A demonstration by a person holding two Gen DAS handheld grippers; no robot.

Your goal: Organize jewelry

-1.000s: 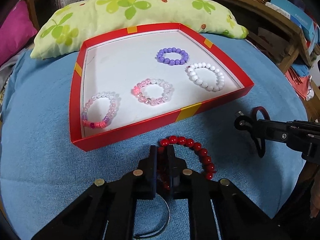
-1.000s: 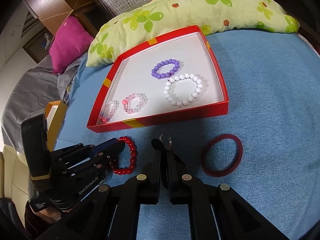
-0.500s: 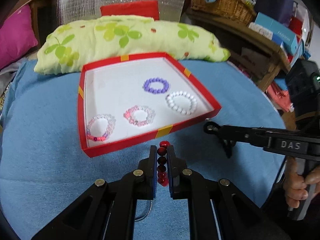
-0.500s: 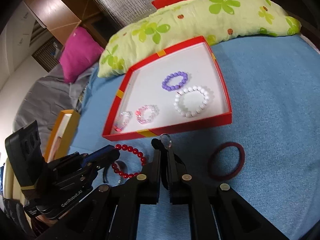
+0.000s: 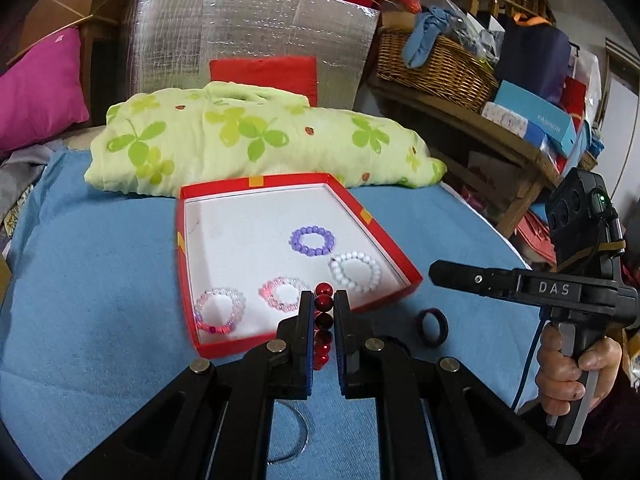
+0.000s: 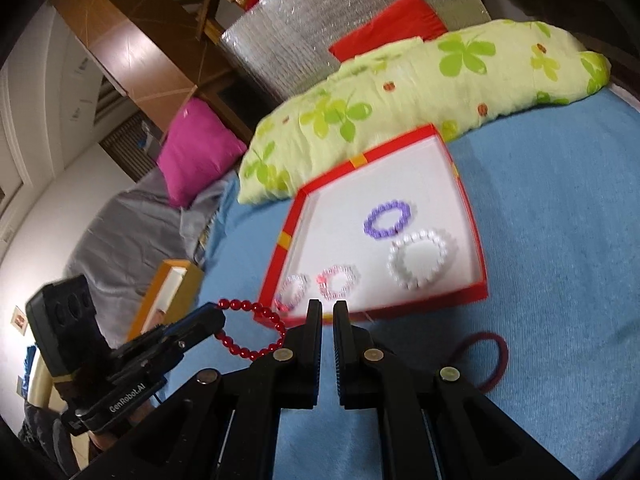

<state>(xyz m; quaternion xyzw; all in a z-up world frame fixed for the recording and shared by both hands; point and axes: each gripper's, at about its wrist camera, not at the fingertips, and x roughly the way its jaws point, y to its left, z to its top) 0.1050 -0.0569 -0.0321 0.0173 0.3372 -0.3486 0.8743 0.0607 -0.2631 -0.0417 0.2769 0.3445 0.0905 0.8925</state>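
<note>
- Left wrist view: we see the left gripper (image 5: 323,300) clamped on a red bead bracelet (image 5: 322,324), the beads stacked in a column between its two fingers, with the top bead poking out above the tips.
- From the right wrist view we see the same bracelet as a loop hanging off the left gripper's tip, lifted clear of the blue cloth (image 6: 560,240).
- We find the right gripper (image 6: 327,308) with its fingers drawn close together, only a thin slit between them; we see nothing between the pads there. In the left wrist view it reaches in from the right, held by a hand (image 5: 572,372) around its grip.
- We note the red box (image 5: 192,320) lying open on the blue cloth, just beyond the left gripper's fingertips, its floor white.
- Inside it we count four bead bracelets: a purple bracelet (image 5: 312,241) toward the far right, a white bracelet (image 5: 355,272) just nearer than it, a pink bracelet (image 5: 282,294) near the front wall, and a pale pink-and-lilac bracelet (image 5: 219,311) in the front left corner. None touches another.
- We see a dark red ring band (image 5: 432,321) on the cloth outside the box, near its front right corner, and a thin metal bangle (image 5: 294,436) partly hidden under the left gripper's body.
- Behind the box we see a green clover-print pillow (image 5: 248,136), with a magenta cushion (image 5: 36,88) off to the left and a wicker basket (image 5: 432,64) on a shelf to the right.
</note>
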